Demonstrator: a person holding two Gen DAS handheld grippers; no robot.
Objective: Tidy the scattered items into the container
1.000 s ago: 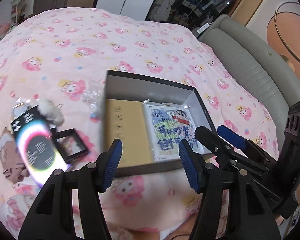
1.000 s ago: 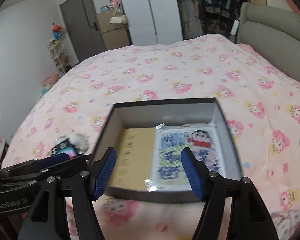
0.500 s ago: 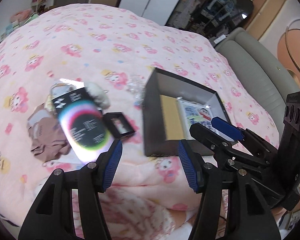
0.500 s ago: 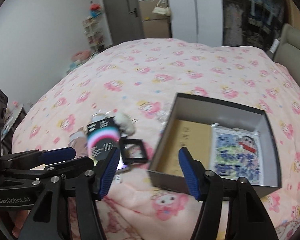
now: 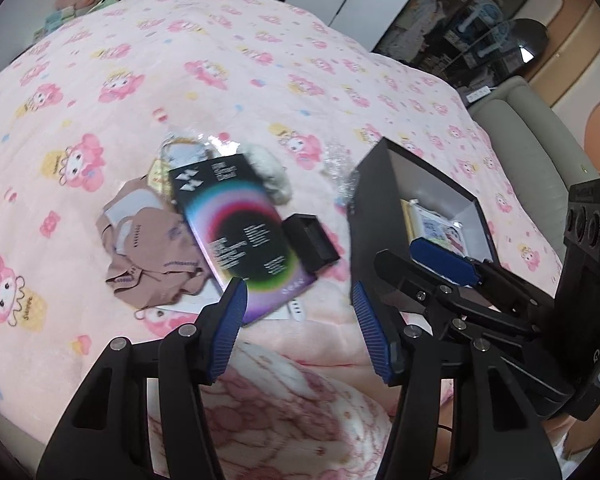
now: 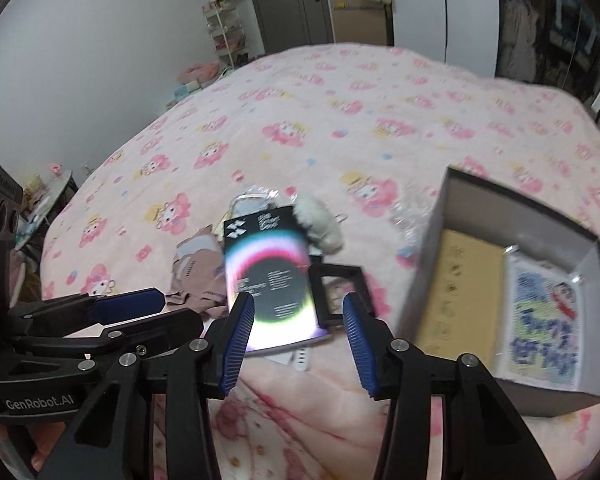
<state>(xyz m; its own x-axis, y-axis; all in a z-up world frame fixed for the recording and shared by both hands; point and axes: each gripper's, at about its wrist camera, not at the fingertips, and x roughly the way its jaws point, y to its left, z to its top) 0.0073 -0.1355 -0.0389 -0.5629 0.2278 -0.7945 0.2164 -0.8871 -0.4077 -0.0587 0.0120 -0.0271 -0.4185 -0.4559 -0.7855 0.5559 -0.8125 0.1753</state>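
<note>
Grippers both hover over the pink cartoon-print bedspread [image 5: 228, 80], w/ nothing between the fingers. Left gripper [image 5: 298, 336] has its blue pads spread wide, aimed at the near edge of the item pile. Right gripper [image 6: 298, 344] is likewise spread & empty; it sits just right of the left one, w/ its tips in front of the box in the left view.

Box [image 6: 452, 280], dark grey & open-topped, lies on the bed to the right of the pile. Inside it, flat on the bottom: a tan card [image 6: 460, 292] on the left side & a cartoon picture sheet [image 6: 544, 320] beside it on the right.

Scattered items, all outside the box: a black booklet w/ rainbow ring [image 5: 240, 240] lying atop a crumpled brown cloth [image 5: 152, 248]; small black frame [image 5: 310, 242] touching the booklet's right edge; white fluffy thing [image 5: 270, 176] at the booklet's far corner; clear crinkly wrapper [image 5: 338, 164] just beside the box's left wall. Some white bits poke out under the booklet's near edge, too blurred to ID.
</note>
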